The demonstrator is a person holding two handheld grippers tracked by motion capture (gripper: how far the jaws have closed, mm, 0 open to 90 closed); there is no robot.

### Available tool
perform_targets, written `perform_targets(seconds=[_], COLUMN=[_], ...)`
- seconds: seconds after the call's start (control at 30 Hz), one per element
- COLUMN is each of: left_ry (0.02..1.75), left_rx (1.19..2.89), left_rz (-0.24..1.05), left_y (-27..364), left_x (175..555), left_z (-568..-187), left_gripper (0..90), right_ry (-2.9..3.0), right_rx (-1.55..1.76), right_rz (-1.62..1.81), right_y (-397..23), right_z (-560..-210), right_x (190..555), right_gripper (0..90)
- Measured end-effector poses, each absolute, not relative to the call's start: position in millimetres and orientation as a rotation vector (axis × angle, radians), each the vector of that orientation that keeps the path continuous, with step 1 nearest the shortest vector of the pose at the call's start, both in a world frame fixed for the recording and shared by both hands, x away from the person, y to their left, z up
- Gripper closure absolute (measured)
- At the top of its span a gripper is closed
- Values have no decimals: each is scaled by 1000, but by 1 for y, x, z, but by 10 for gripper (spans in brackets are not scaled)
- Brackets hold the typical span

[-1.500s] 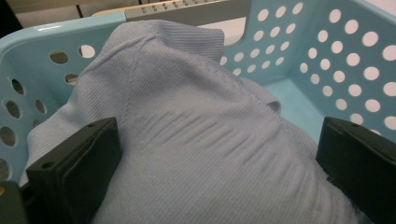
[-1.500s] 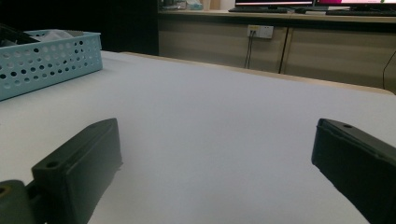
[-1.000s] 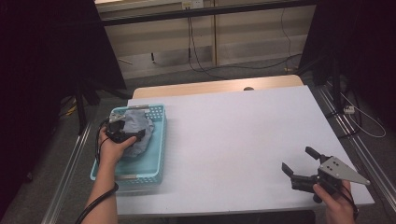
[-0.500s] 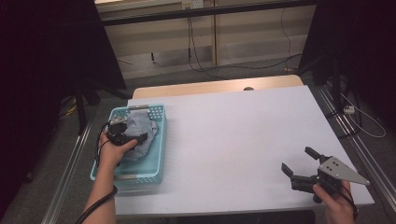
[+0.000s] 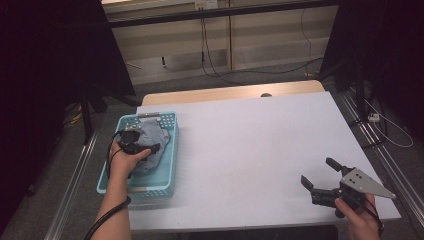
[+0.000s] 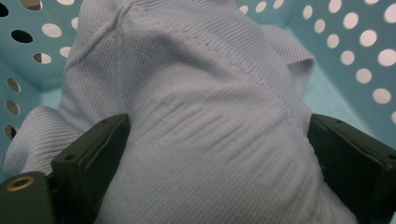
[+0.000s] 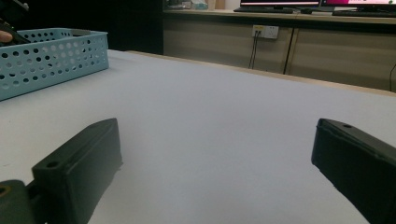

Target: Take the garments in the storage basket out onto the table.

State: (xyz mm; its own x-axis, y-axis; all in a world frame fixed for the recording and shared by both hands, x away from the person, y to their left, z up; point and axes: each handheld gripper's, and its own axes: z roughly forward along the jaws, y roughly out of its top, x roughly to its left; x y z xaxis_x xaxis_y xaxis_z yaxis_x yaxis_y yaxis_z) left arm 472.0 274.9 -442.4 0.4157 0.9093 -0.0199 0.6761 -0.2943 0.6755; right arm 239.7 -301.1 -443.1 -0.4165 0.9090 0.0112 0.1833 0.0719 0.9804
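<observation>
Lower left: your left gripper [image 5: 142, 150] sits on the grey cloth [image 5: 152, 137] inside the basket [image 5: 167, 175], jaws just closing. Lower right: your right gripper [image 5: 320, 175] gapes over the table [image 5: 250, 150].

No readable text anywhere in the scene.
The teal perforated basket [image 5: 170, 150], the grey knit cloth [image 6: 205, 116] and the white table top [image 5: 260, 150] carry no legible label, brand or number; the monitors [image 7: 275, 3] at the back of the right gripper view are too small and cut off to make out any writing.
</observation>
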Motion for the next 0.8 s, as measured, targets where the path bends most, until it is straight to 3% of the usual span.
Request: perform_targets(seconds=[0.57,0.8], left_ry=[1510,1567], left_rx=[2194,2146], left_rz=[451,448], left_y=[265,264], left_x=[480,478], left_z=[-426,-422], left_gripper=[430,517], right_ry=[1690,1690], right_rx=[1105,1101], right_rz=[1386,1388], right_y=[-304,-304], right_z=[-444,-444], right_x=[240,239], right_gripper=[15,15])
